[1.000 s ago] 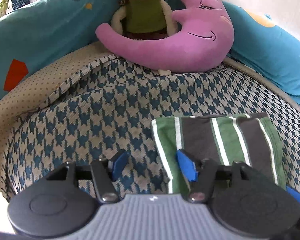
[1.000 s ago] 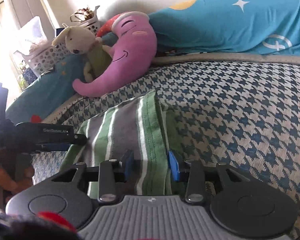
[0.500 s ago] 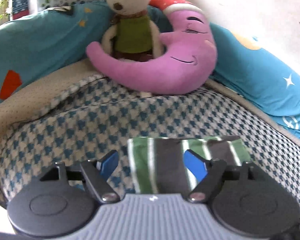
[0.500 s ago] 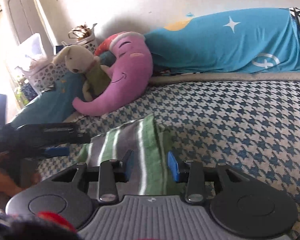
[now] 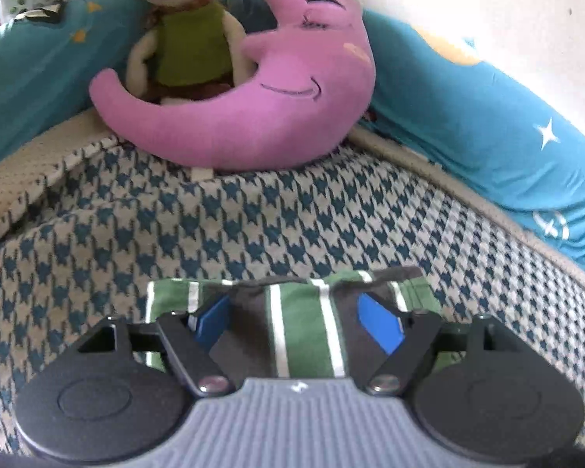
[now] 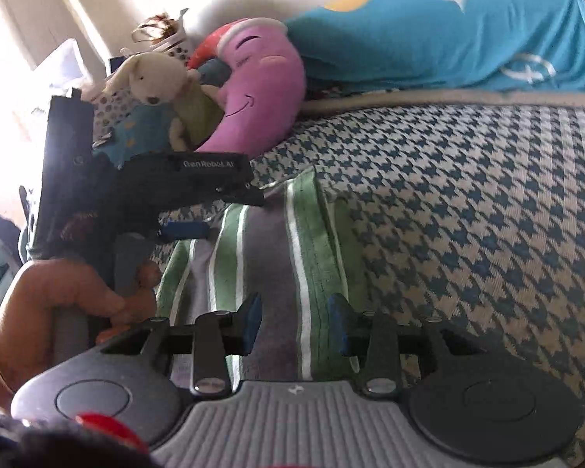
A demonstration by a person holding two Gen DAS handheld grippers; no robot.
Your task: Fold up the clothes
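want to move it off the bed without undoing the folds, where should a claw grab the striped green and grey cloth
Probably the near edge of the folded green, grey and white striped cloth, coming in low from the front. It lies flat on the houndstooth bedcover, and the right claw already straddles that layered edge, open.

One striped garment (image 5: pixel 300 327), two grippers (image 5: pixel 298 325) (image 6: pixel 294 323), one moon pillow (image 5: pixel 253 117), one plush rabbit (image 5: pixel 183 35).

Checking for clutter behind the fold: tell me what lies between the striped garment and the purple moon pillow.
Nothing but bare houndstooth bedcover lies between the striped garment and the moon pillow, clearest in the left wrist view.
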